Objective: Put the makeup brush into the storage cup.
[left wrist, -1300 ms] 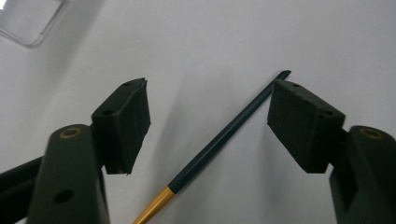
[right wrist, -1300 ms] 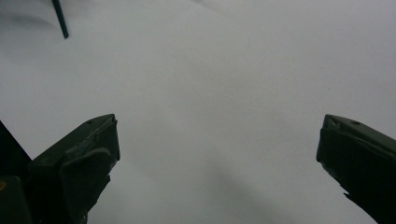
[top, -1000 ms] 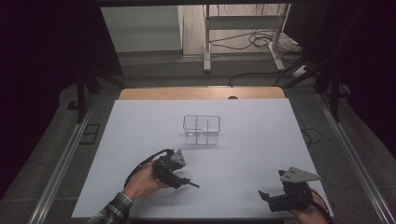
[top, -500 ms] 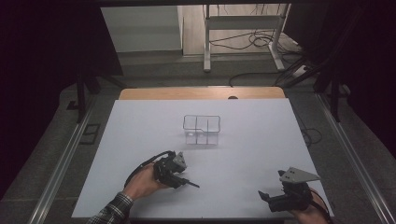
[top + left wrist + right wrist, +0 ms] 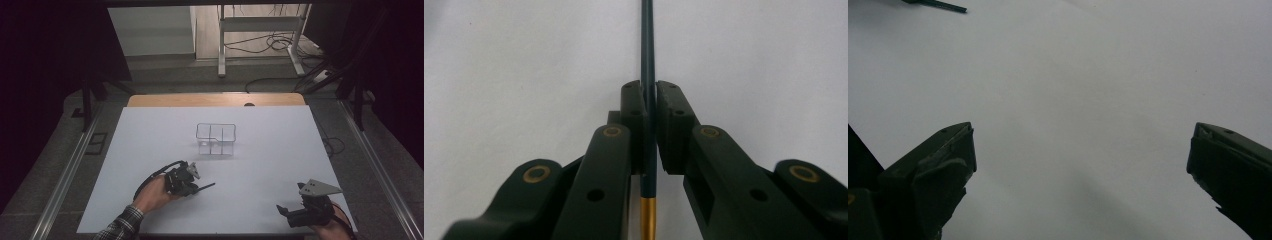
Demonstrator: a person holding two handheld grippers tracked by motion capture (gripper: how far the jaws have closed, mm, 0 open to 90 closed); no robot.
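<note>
A thin dark pencil (image 5: 647, 40) with a gold band (image 5: 648, 220) near its rear end runs straight between the jaws of my left gripper (image 5: 650, 90), which is shut on it. In the high view that left gripper (image 5: 196, 189) lies low over the white table at front left, with the pencil (image 5: 207, 186) sticking out to the right. My right gripper (image 5: 286, 215) rests at the front right corner. Its jaws stand wide apart over bare table in the right gripper view, so this right gripper (image 5: 1080, 145) is open and holds nothing. The pencil's tip (image 5: 940, 5) shows far off.
A small clear divided box (image 5: 216, 139) stands at the middle of the white table top (image 5: 280, 150). A strip of bare wood (image 5: 215, 99) runs along the far edge. Metal rails (image 5: 65, 175) flank the table on both sides.
</note>
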